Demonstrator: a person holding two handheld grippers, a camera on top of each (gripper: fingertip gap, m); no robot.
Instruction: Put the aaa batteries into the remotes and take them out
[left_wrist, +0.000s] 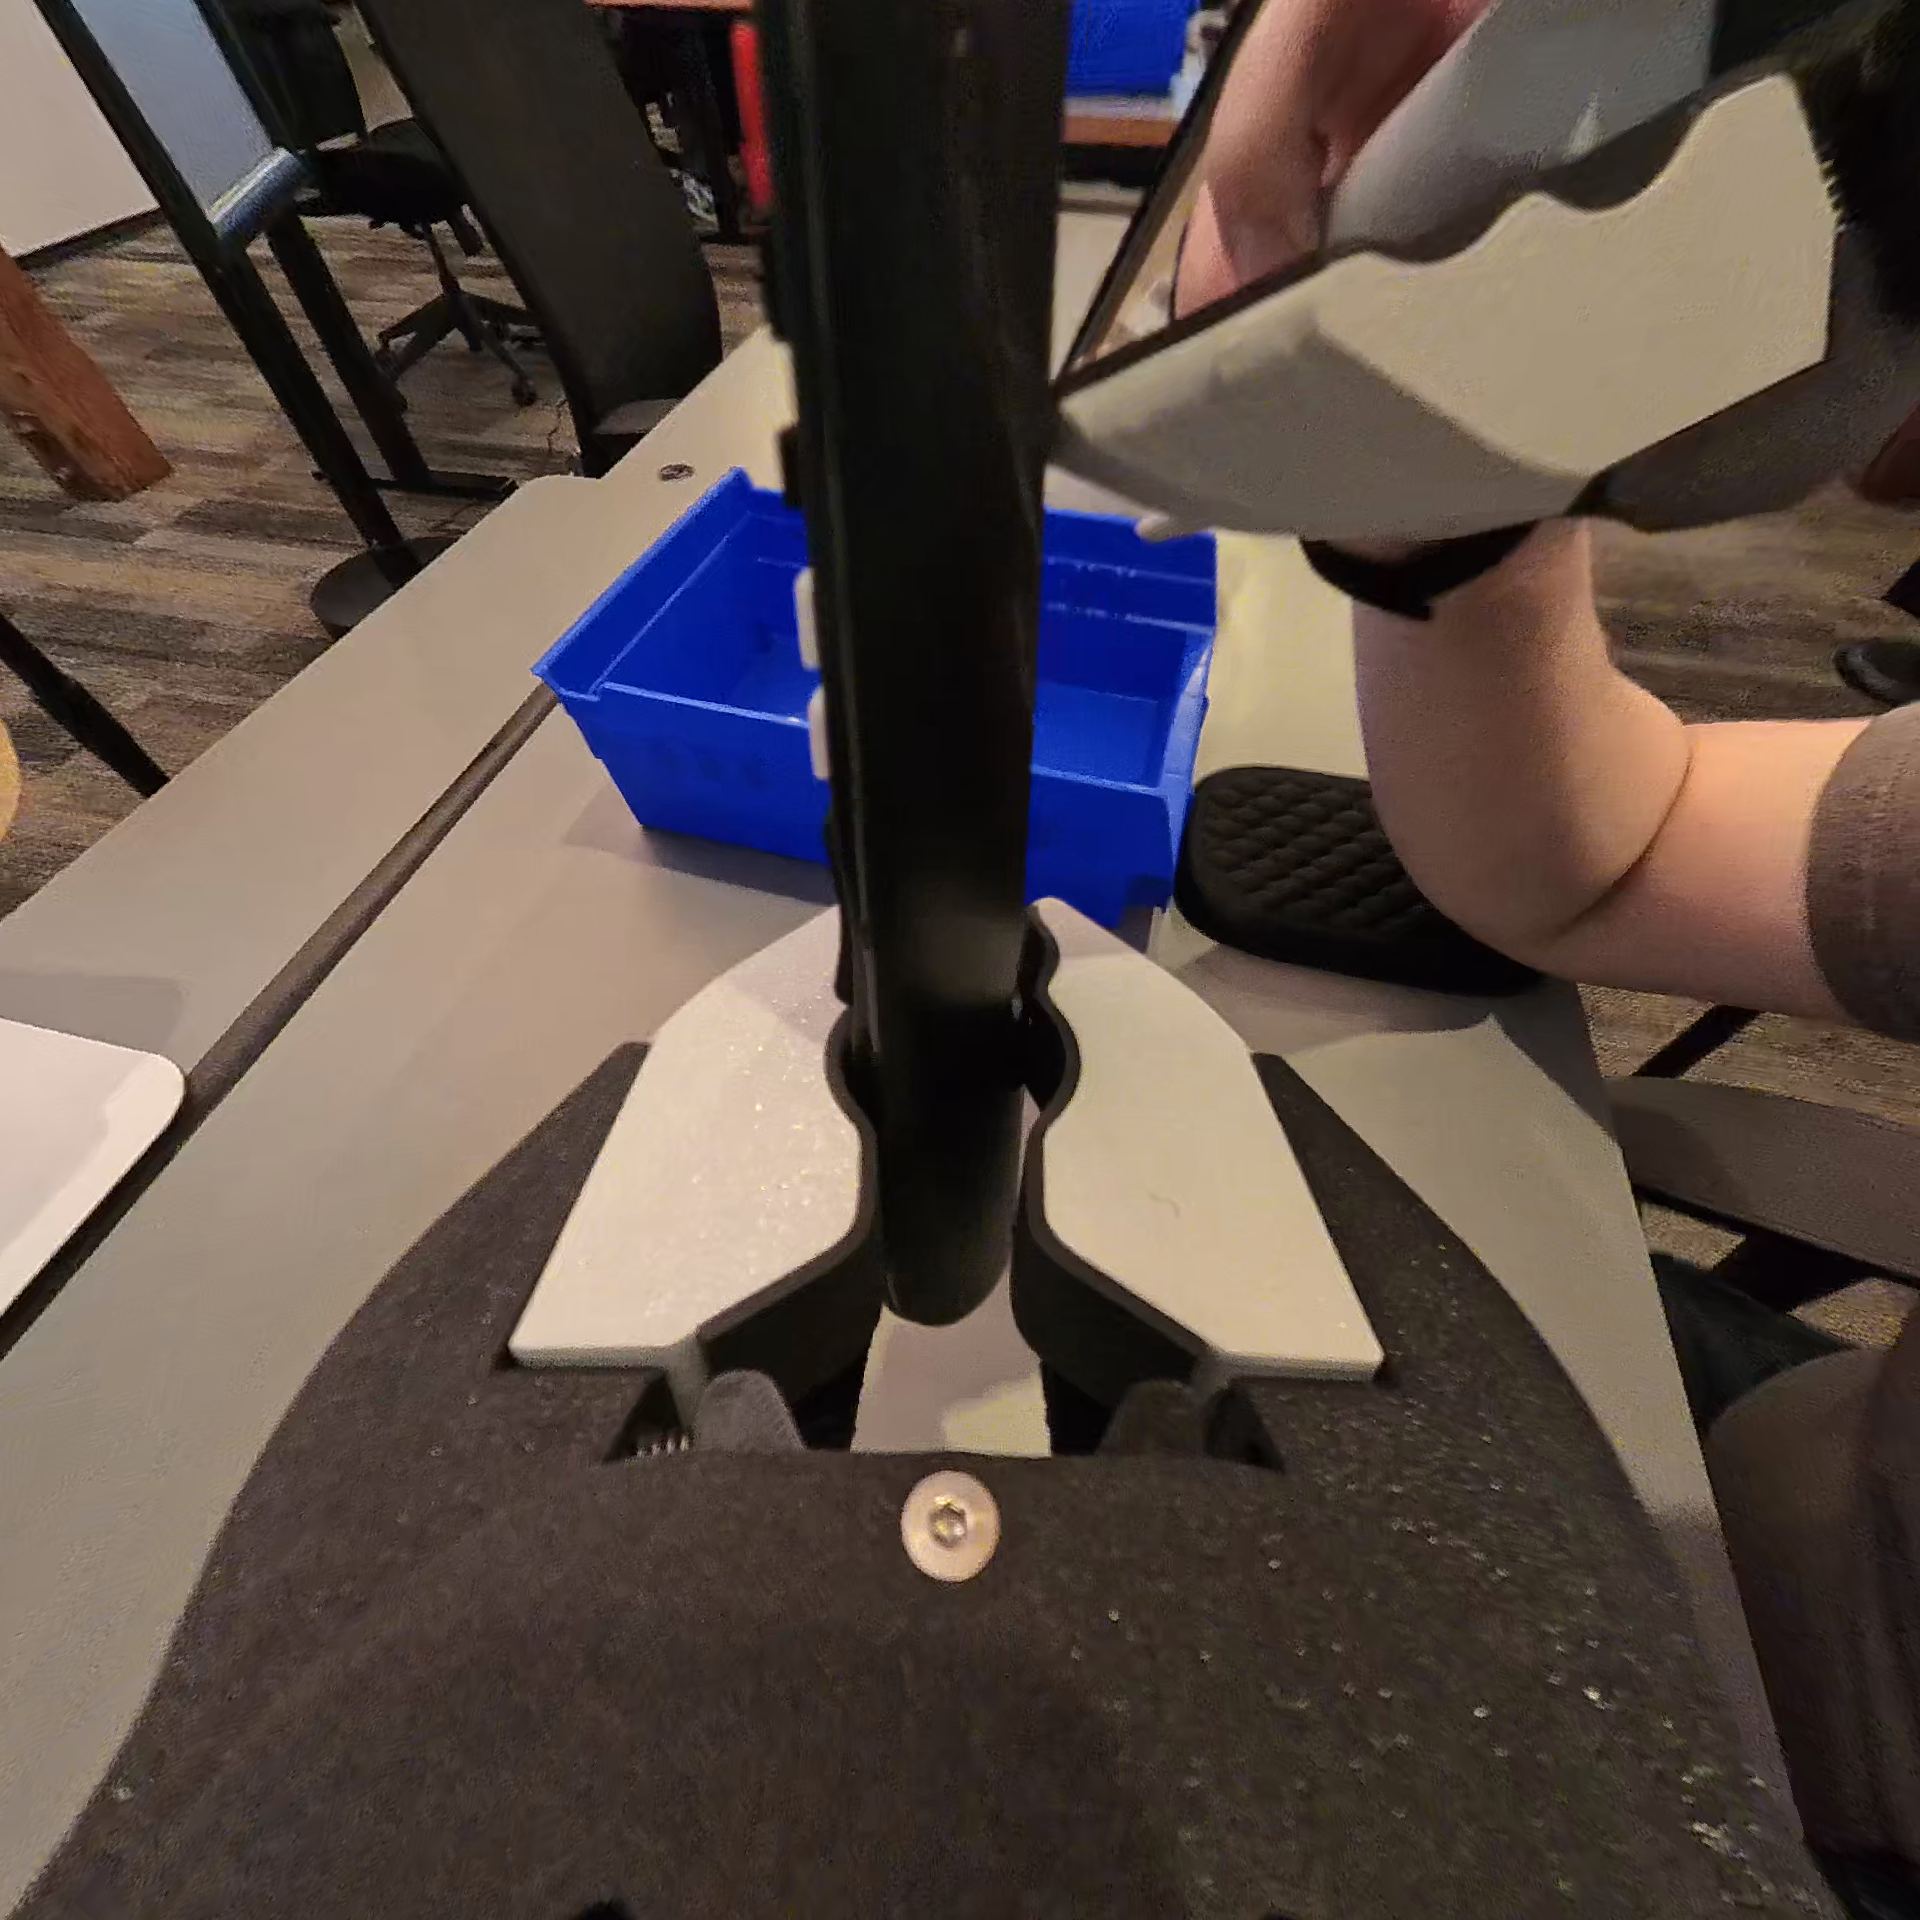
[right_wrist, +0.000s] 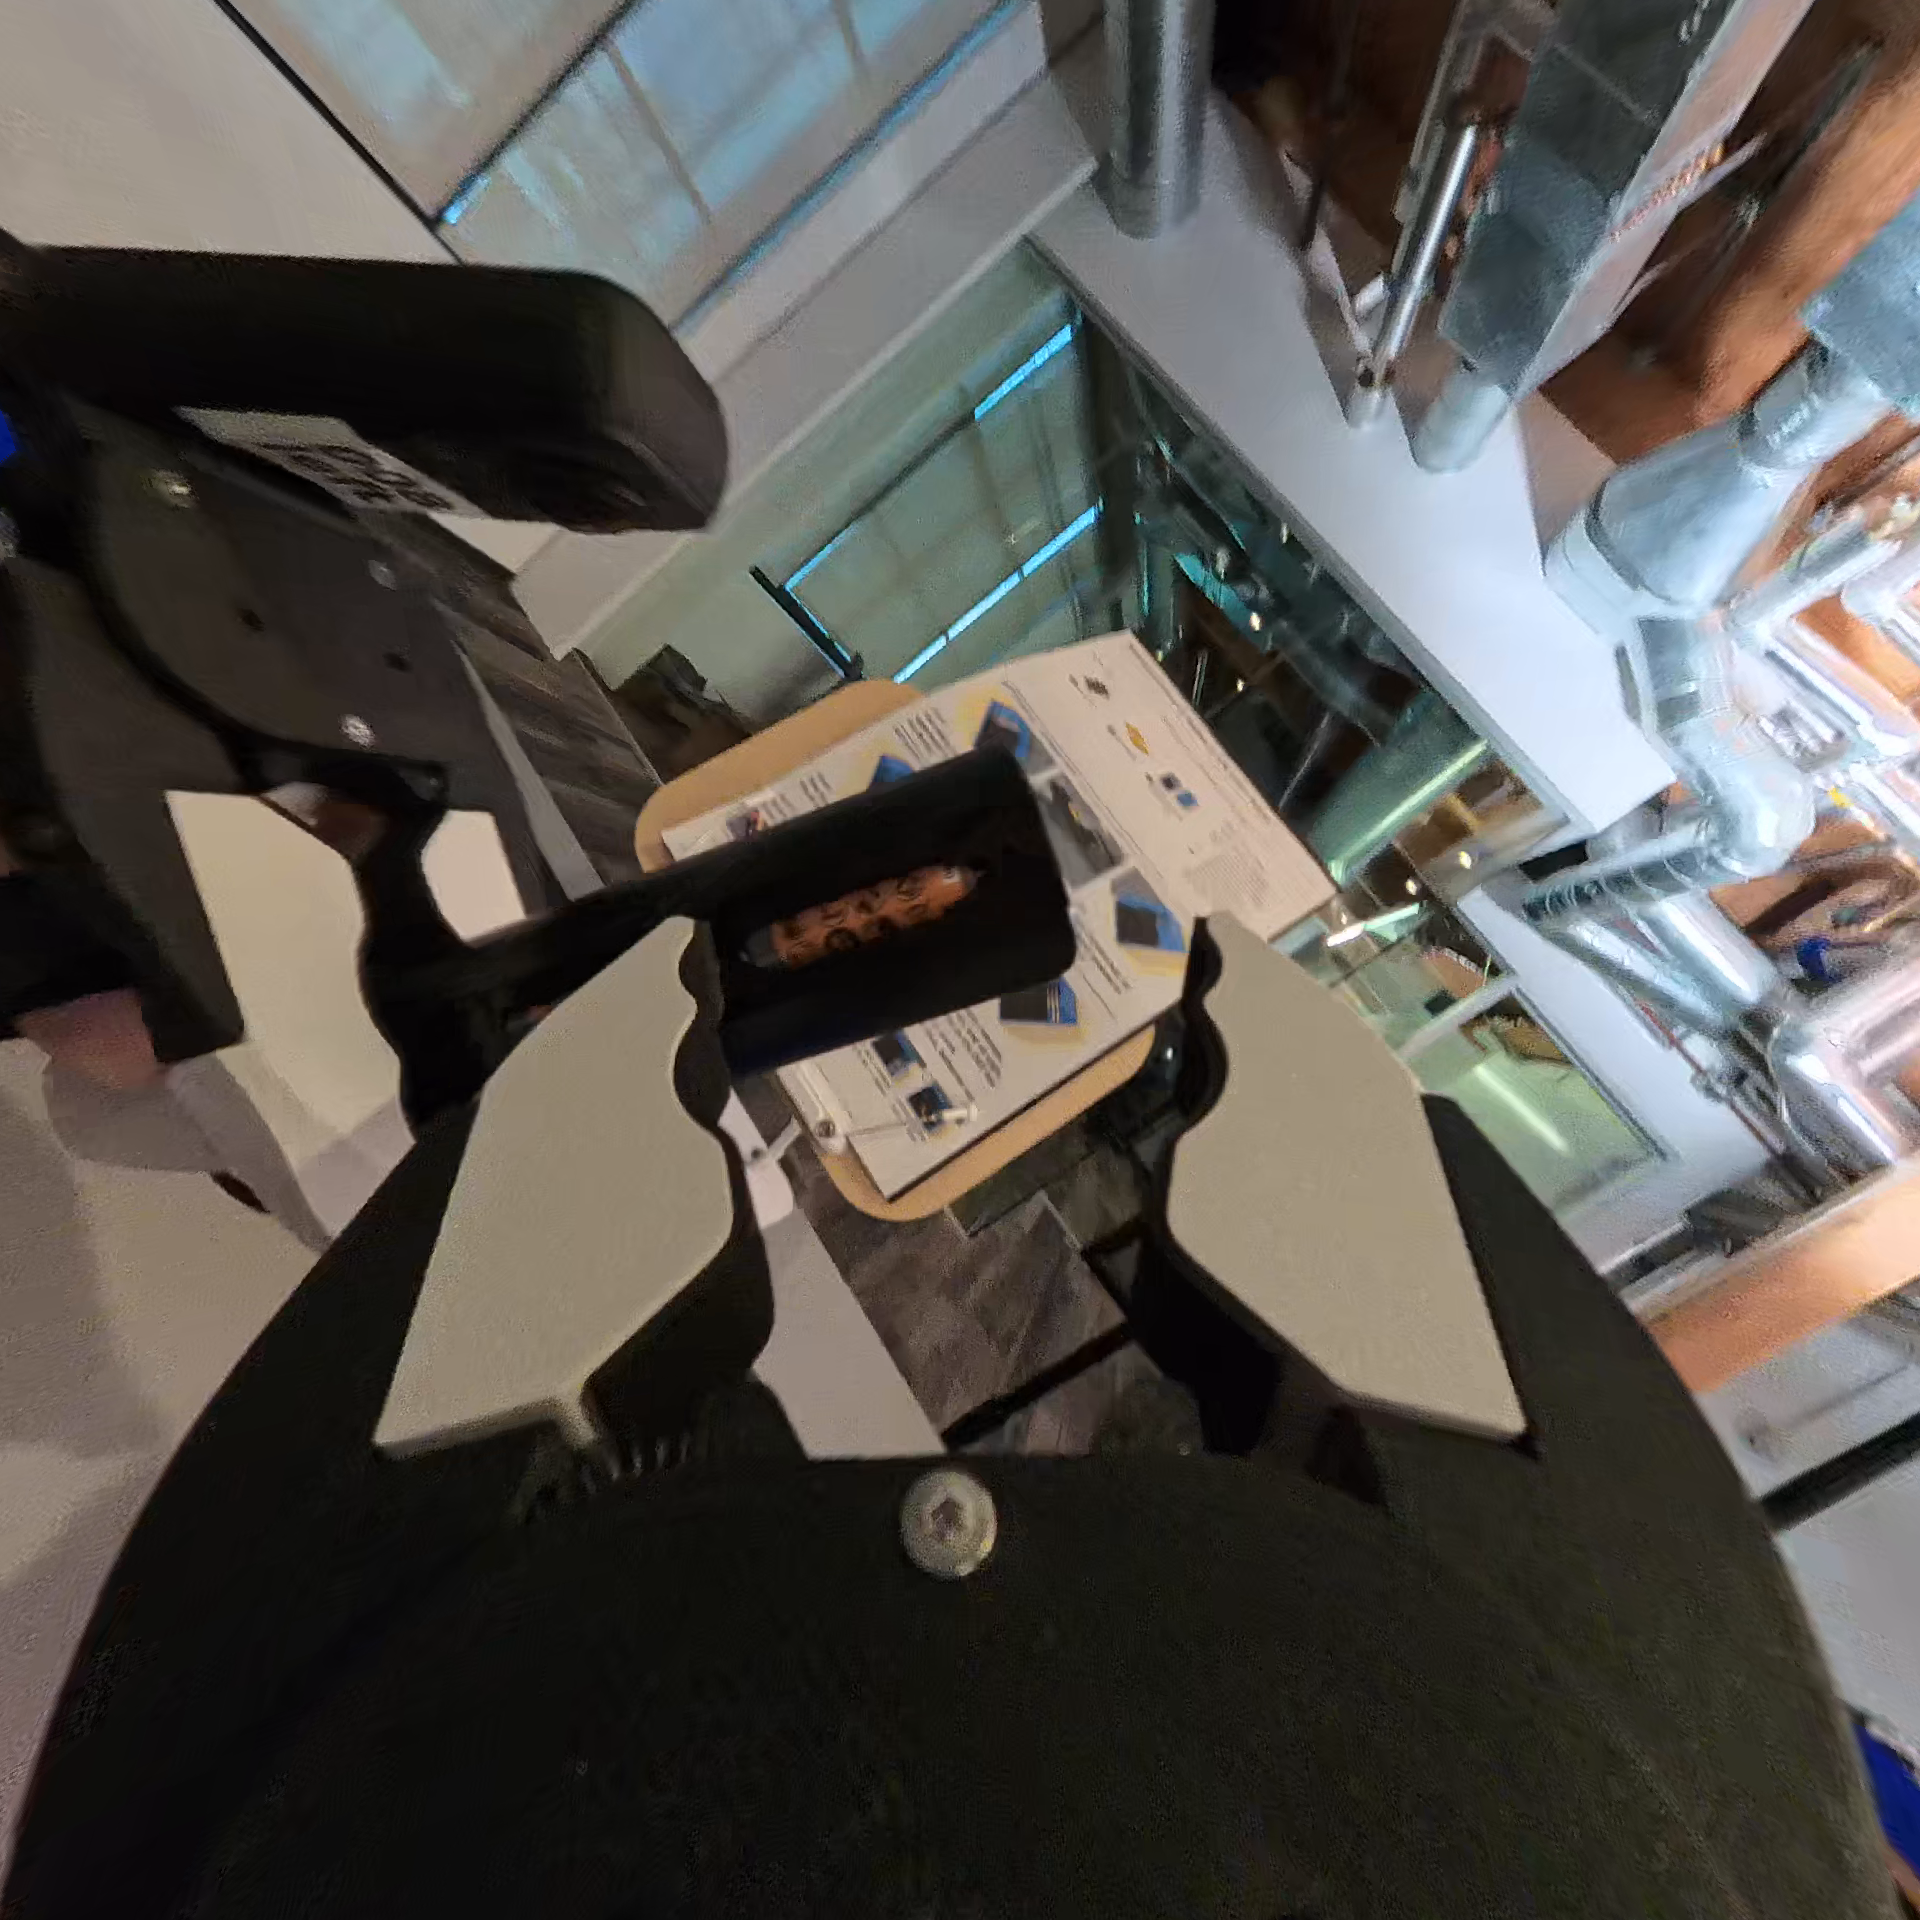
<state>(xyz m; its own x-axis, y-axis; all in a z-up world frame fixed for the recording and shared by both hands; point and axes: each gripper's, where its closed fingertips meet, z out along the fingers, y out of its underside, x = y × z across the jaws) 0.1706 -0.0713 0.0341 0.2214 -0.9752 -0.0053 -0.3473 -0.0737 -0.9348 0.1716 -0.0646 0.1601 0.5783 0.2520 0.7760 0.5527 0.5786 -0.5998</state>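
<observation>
My left gripper (left_wrist: 940, 987) is shut on a black remote (left_wrist: 935, 520) and holds it upright above the grey table (left_wrist: 312, 1195). In the right wrist view the remote's end (right_wrist: 997, 935) shows an open battery bay with an orange and black battery (right_wrist: 873, 914) lying in it. My right gripper (right_wrist: 945, 956) is open and empty, and the remote's end sits between its fingertips, close to the left finger (right_wrist: 582, 1164). The right gripper (left_wrist: 1143, 312) shows at the upper right of the left wrist view. The left gripper (right_wrist: 447, 966) shows at the left of the right wrist view.
A blue bin (left_wrist: 707, 717) stands on the table behind the remote. A black mesh pad (left_wrist: 1309, 862) lies to its right under a person's forearm (left_wrist: 1507, 790). A white object (left_wrist: 62, 1132) lies at the left edge. A board with a printed sheet (right_wrist: 1143, 790) is beyond the remote.
</observation>
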